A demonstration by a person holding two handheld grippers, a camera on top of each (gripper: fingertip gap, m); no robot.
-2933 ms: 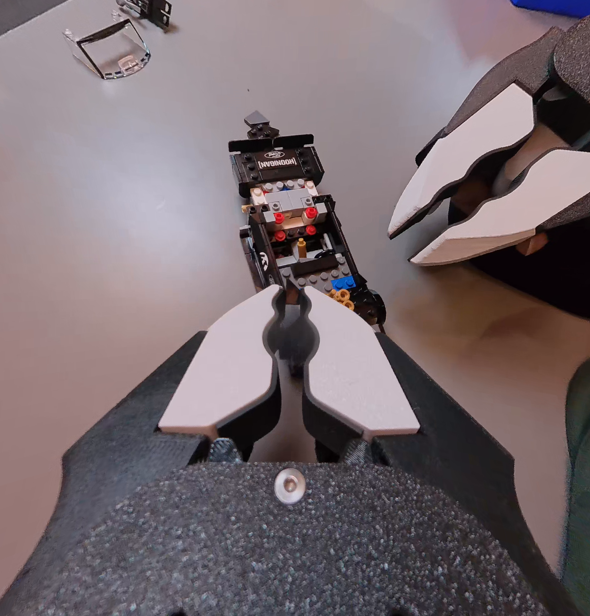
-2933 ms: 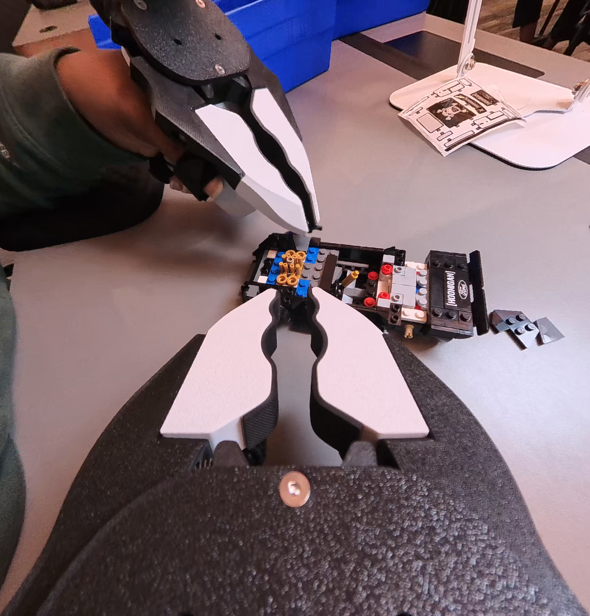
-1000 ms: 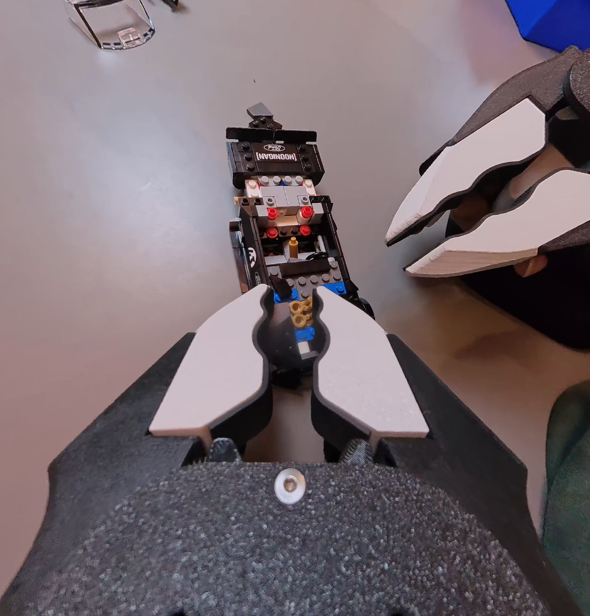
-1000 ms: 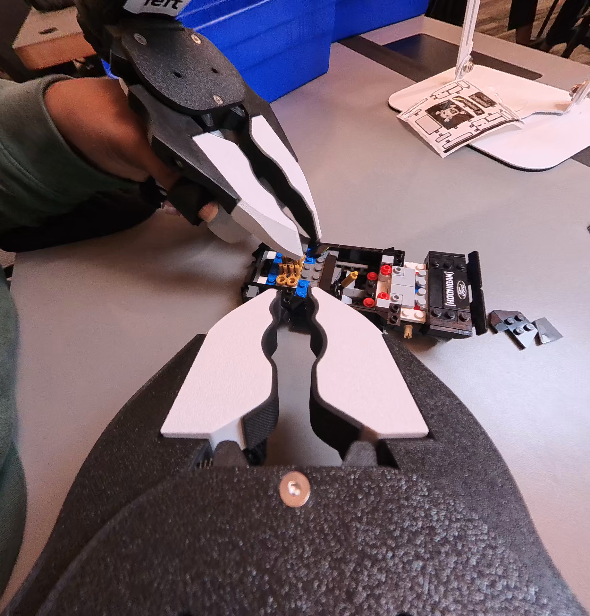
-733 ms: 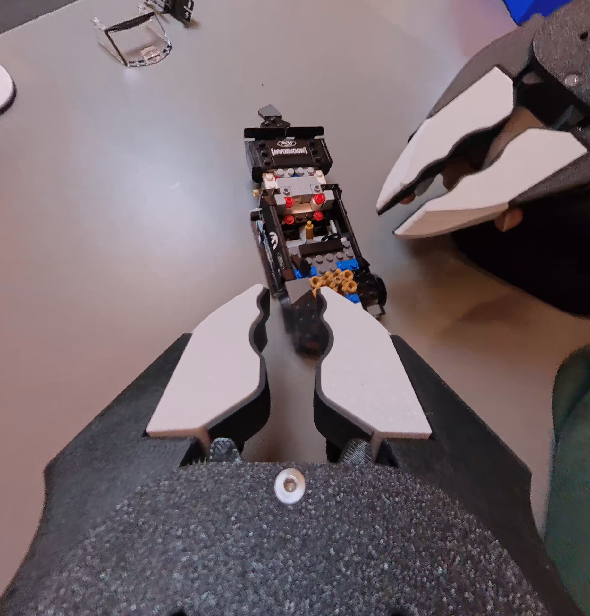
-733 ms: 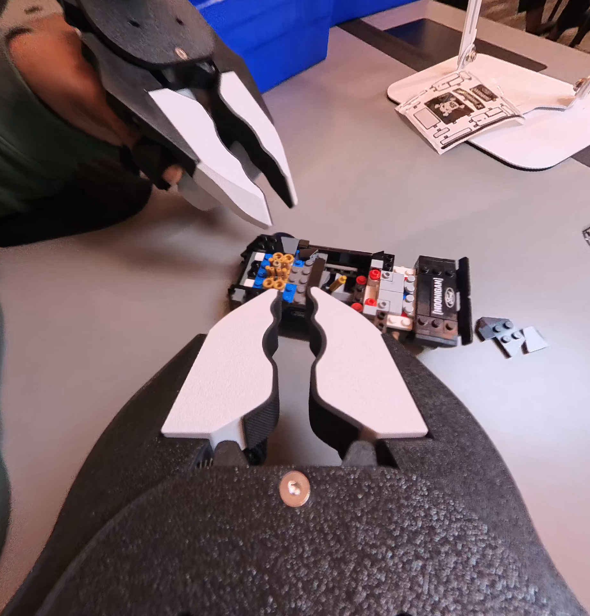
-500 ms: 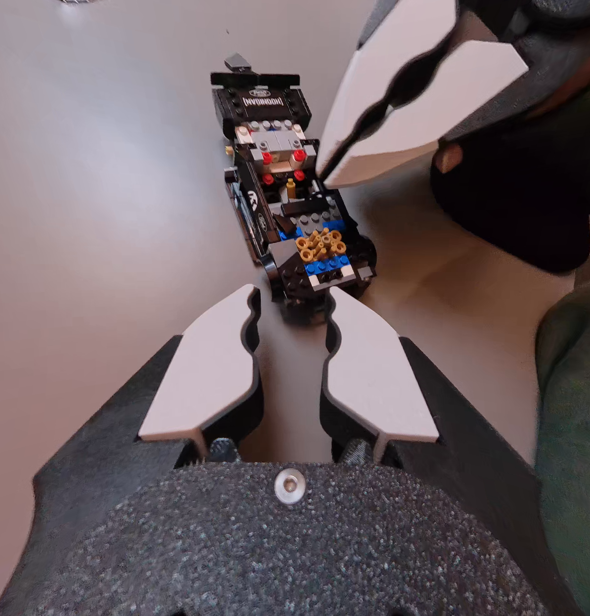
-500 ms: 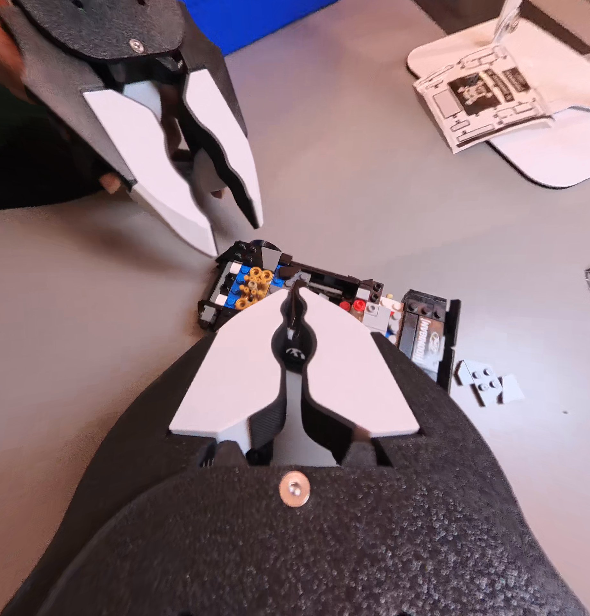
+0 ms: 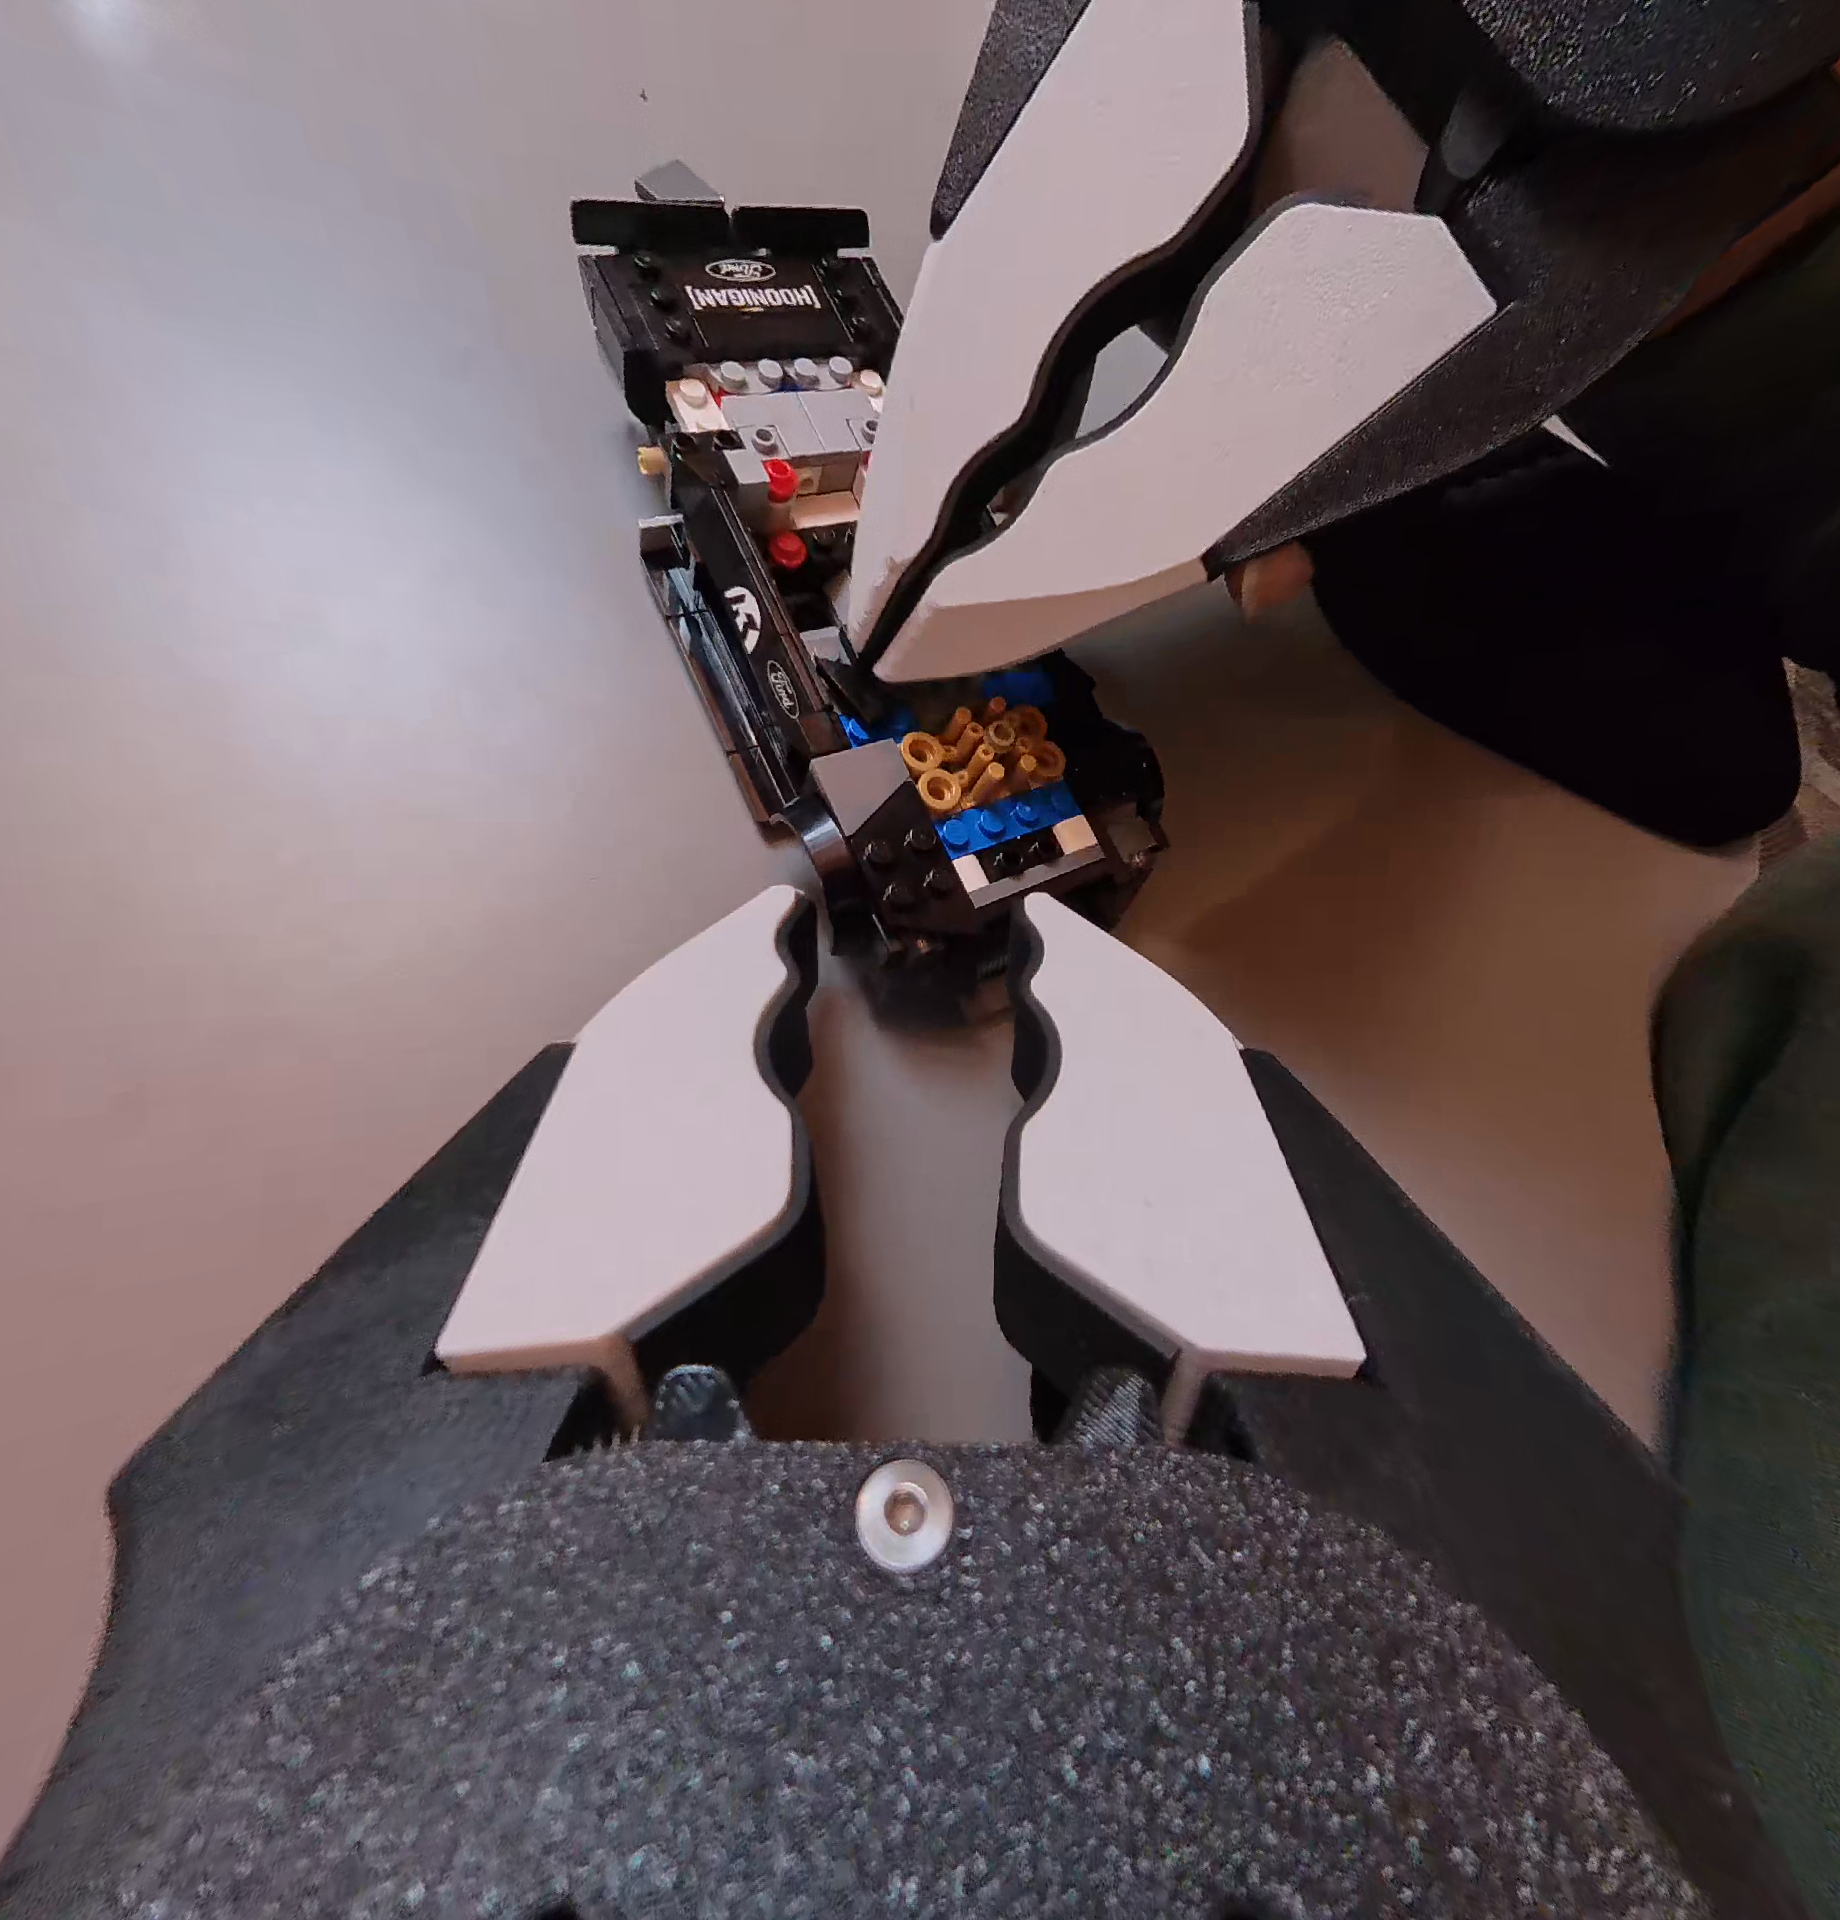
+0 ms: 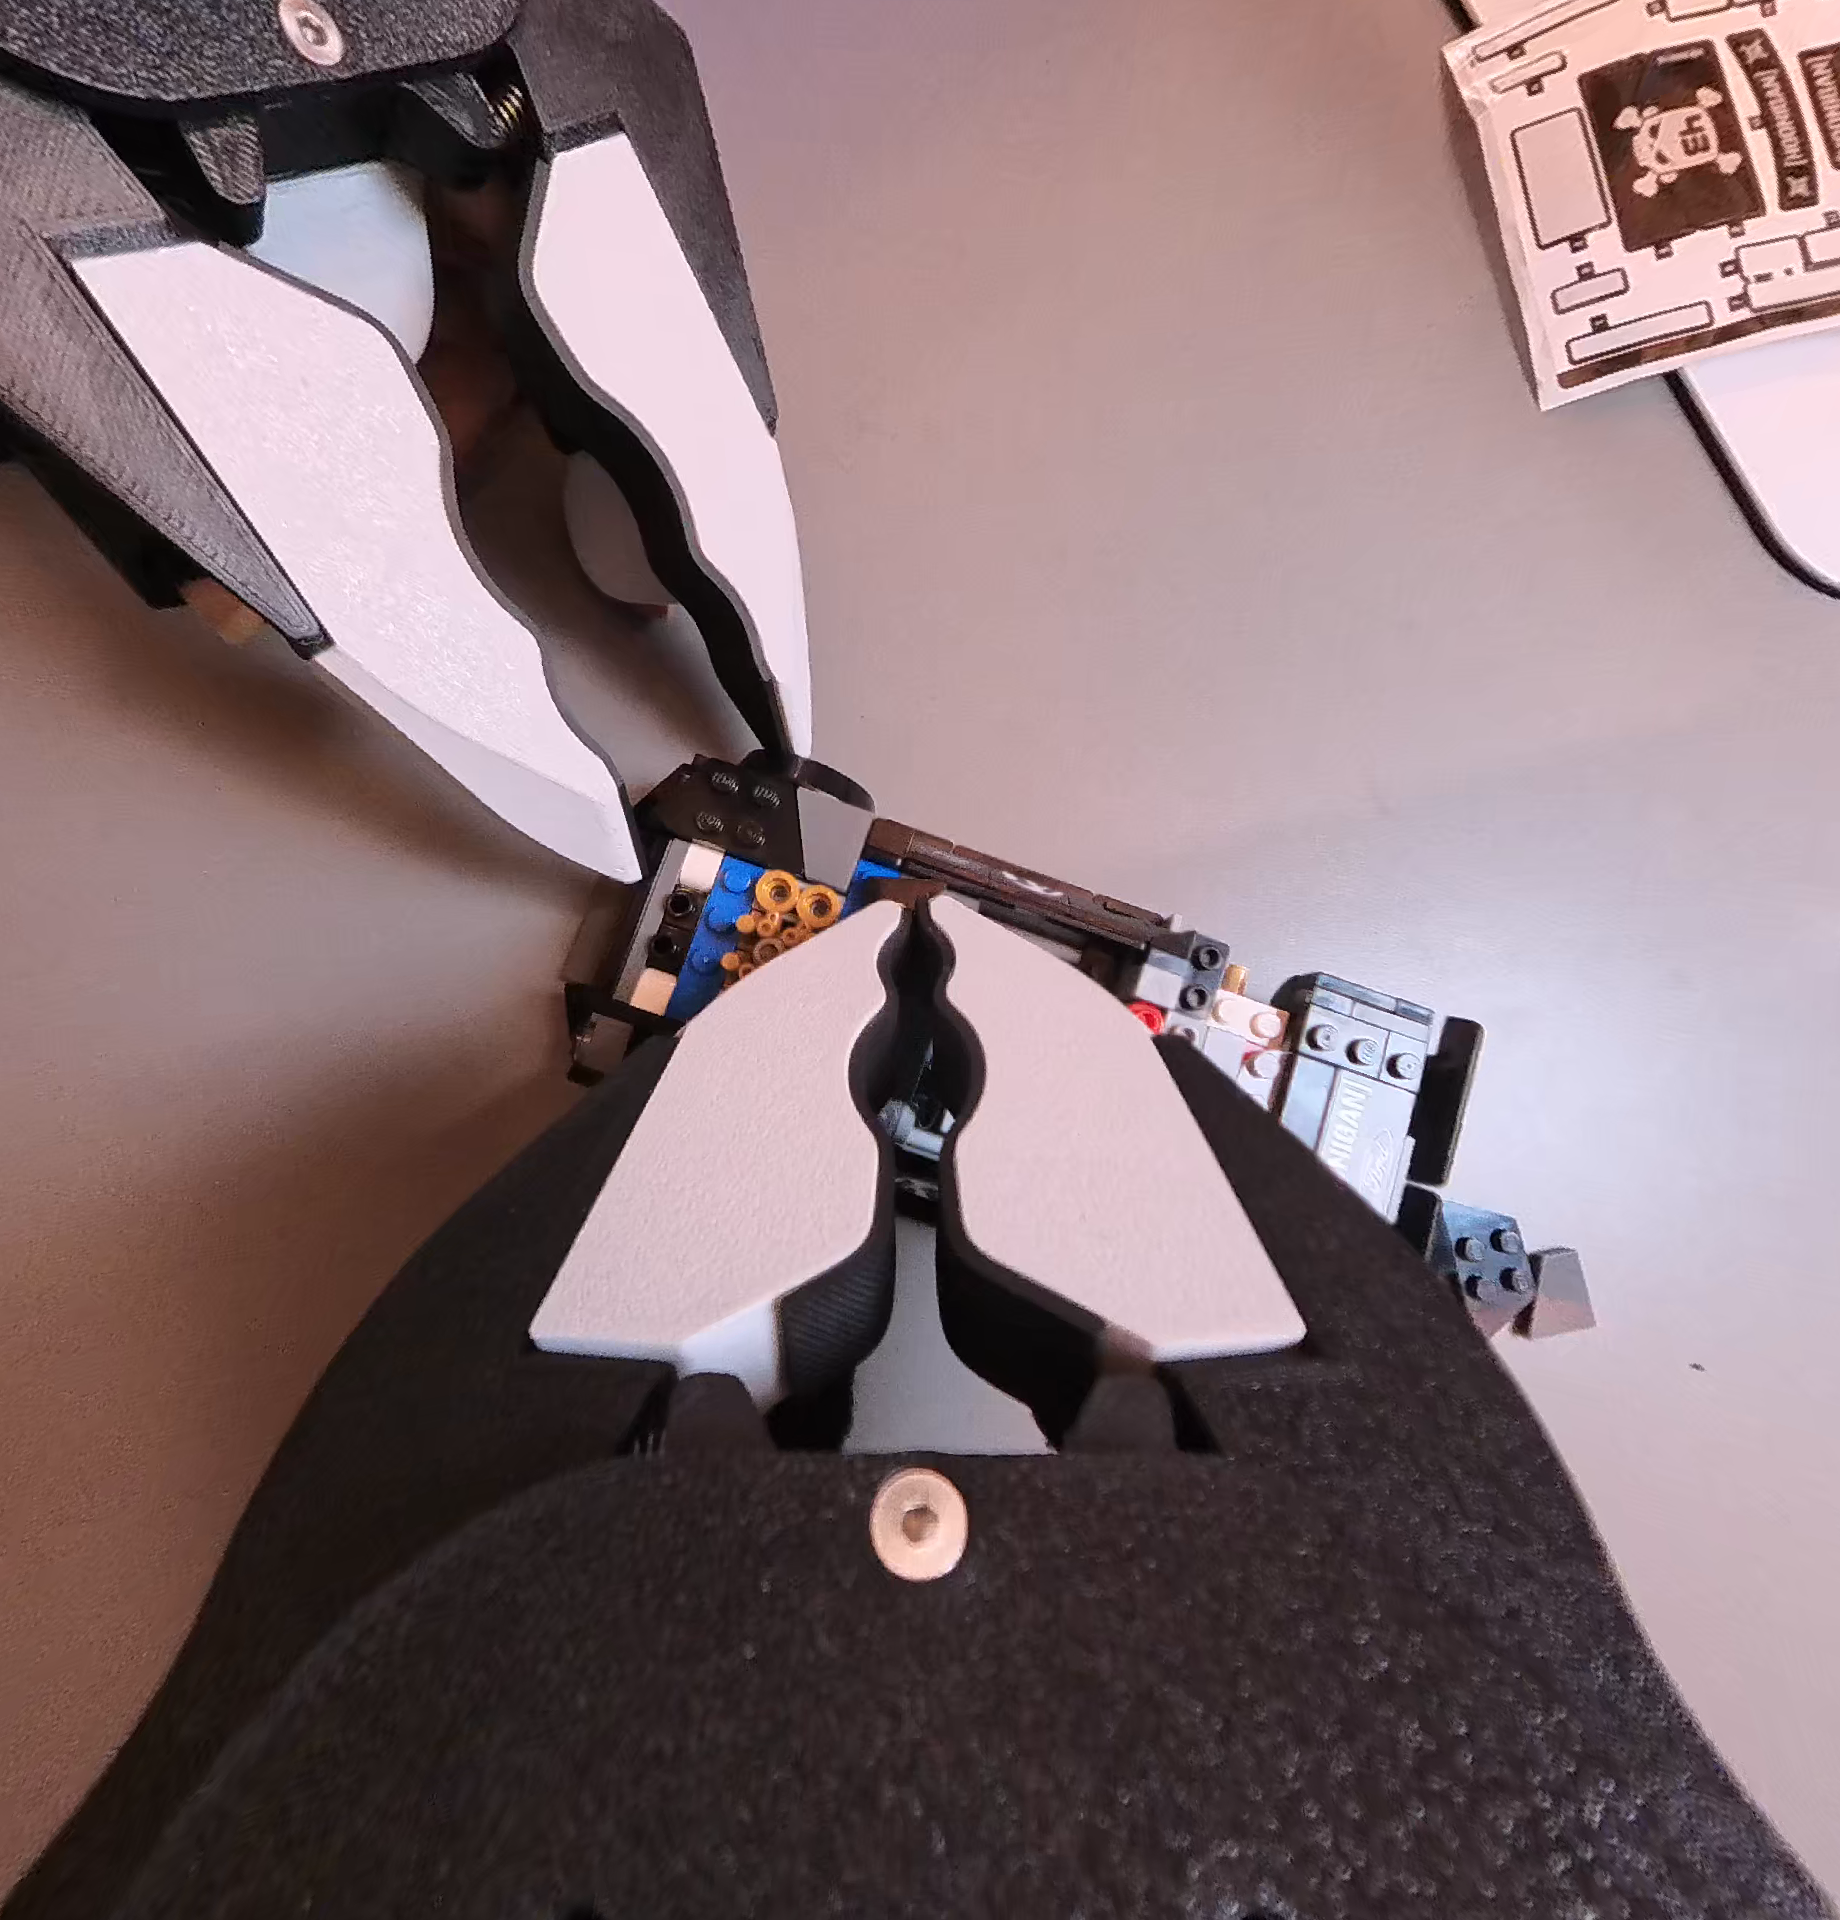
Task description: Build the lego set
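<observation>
The part-built black lego car point(image 9: 729, 301) lies lengthwise on the grey table, with gold engine parts point(image 9: 983, 753) and blue plates at its near end. My left gripper point(image 9: 911, 904) has its jaws on either side of the car's nose and touching it. It also shows in the right wrist view point(image 10: 713, 810), clasping that end. My right gripper point(image 10: 916, 909) is shut, its tips down on the car point(image 10: 687, 935) just behind the engine. In the left wrist view, the right gripper point(image 9: 869, 649) touches a small black sloped piece point(image 9: 838, 675) with its tips.
A loose dark grey wedge piece point(image 10: 1498, 1273) lies just past the car's far end. A sticker sheet point(image 10: 1674, 187) rests on a white stand base point(image 10: 1809, 468) at the far right. A person's green sleeve point(image 9: 1778, 1195) is at the right edge. The left gripper's tips are roughly 5 cm from the right gripper's.
My left gripper let go of a small black piece on the car, opened and moved to the nose. My right gripper shut and swung over the car, tips down behind the engine.
</observation>
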